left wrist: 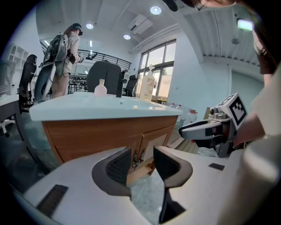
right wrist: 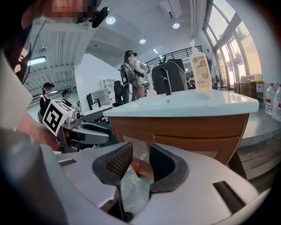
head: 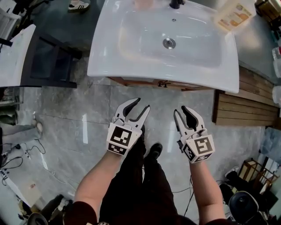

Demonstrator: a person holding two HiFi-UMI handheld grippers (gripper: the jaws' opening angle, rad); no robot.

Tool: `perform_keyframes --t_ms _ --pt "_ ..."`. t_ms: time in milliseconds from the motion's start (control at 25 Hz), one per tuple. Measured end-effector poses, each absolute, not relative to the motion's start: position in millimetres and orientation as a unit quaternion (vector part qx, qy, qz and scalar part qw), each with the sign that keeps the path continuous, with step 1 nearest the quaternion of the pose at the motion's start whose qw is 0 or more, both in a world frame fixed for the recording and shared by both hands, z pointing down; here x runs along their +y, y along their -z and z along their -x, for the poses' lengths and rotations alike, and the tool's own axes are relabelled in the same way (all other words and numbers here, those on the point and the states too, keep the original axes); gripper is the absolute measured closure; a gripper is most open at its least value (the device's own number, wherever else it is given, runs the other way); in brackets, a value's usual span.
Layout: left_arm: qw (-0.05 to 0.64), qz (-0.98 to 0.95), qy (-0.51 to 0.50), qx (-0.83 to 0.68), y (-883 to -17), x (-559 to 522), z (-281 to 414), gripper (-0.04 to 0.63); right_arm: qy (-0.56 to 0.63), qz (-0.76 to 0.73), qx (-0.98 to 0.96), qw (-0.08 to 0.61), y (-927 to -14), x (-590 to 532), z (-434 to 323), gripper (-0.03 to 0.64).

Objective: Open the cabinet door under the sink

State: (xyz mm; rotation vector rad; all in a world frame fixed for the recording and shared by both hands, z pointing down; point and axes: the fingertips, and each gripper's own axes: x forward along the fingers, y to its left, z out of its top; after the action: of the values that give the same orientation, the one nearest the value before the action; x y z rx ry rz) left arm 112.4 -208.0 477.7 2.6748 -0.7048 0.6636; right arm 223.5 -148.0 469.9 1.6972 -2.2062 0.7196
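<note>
The left gripper [head: 141, 104] hovers wide open and empty, its jaws framing the 2 door handles [left wrist: 135, 157] — likely lined up for a pull; the right gripper [head: 180, 110], open slightly narrower, holds nothing.

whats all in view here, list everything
sink: one, white, top centre, on the cabinet
drain: one, silver, mid basin
faucet: one, black, back of sink
bottle: one, cream with orange label, sink's back right corner
cabinet: one, brown wood, under sink, doors look shut
handles: two, dark metal, where the doors meet
floor: one, grey stone tile, all round
decking: one, brown slats, right of cabinet
bystanders: three, far side of room
shoe: one, black, on the floor below the tongs
left tongs: one, white and black, open, empty, facing cabinet
right tongs: one, same colours, open, empty, beside the left
</note>
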Motion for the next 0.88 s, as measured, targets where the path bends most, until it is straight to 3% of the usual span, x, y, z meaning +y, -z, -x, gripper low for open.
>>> perform_keyframes --t_ms 360,880 --pt "0.130 -0.937 -0.227 -0.232 -557 -216 -149 0.437 -0.267 -0.595 -0.746 0.135 -575 -147 -236 0.483" --pt "0.125 -0.934 -0.243 -0.230 -652 -234 -142 0.452 -0.230 -0.619 -0.735 0.154 -653 -191 -244 0.483"
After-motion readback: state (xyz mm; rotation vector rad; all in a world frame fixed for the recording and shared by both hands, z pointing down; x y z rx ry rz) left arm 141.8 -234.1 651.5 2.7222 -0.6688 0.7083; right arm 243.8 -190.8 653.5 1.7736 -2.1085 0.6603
